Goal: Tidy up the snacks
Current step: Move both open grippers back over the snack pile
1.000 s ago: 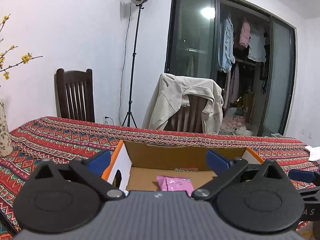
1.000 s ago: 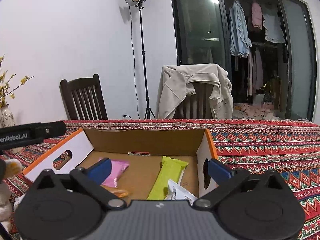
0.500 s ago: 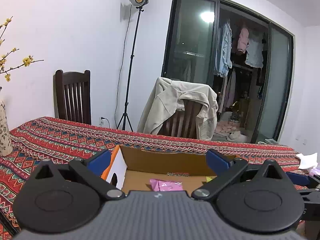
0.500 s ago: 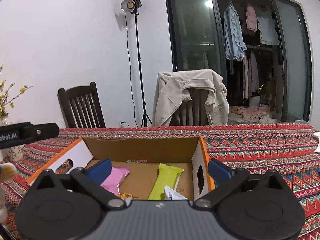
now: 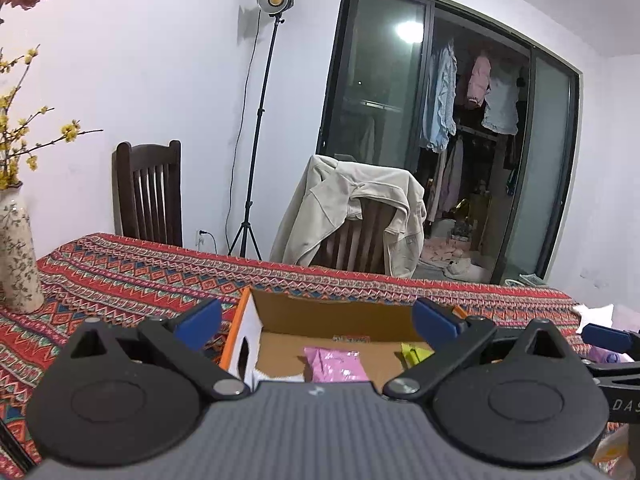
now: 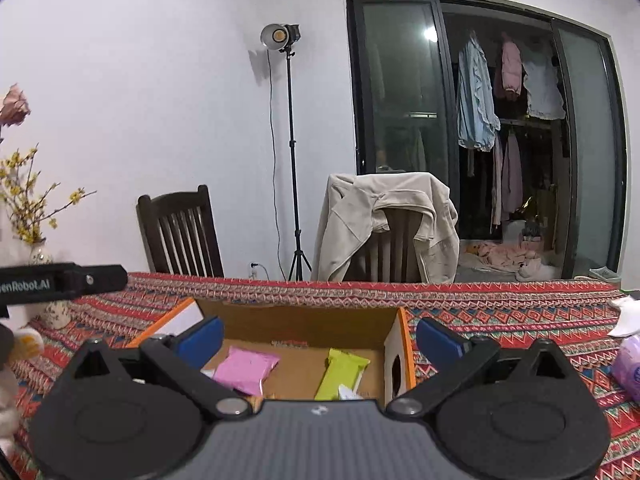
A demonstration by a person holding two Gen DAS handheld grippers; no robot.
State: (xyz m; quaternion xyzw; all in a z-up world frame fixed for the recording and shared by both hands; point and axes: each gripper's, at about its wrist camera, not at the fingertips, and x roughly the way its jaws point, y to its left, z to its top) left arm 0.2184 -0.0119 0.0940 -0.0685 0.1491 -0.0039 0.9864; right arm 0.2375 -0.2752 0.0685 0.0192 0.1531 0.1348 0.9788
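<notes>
An open cardboard box (image 5: 340,314) (image 6: 296,318) with orange-edged white end walls sits on the patterned tablecloth. Inside lie a pink snack packet (image 5: 336,364) (image 6: 246,368) and a lime-green packet (image 5: 414,352) (image 6: 342,372); a white wrapper corner (image 6: 348,392) peeks out beside the green one. My left gripper (image 5: 318,322) hovers open above the box's near side, nothing between its blue pads. My right gripper (image 6: 320,338) is open too, held back and above the box, empty. The other gripper's black arm (image 6: 60,282) crosses the right wrist view at left.
A flowered vase (image 5: 18,256) stands on the table at left. A purple pack (image 6: 628,364) and white tissue (image 6: 632,316) lie at right. Two chairs (image 6: 180,232), one draped with a beige jacket (image 6: 384,224), and a light stand (image 6: 290,152) are behind the table.
Both grippers have lifted and pulled back from the box, which now sits lower and smaller in both views. Both stayed open and empty.
</notes>
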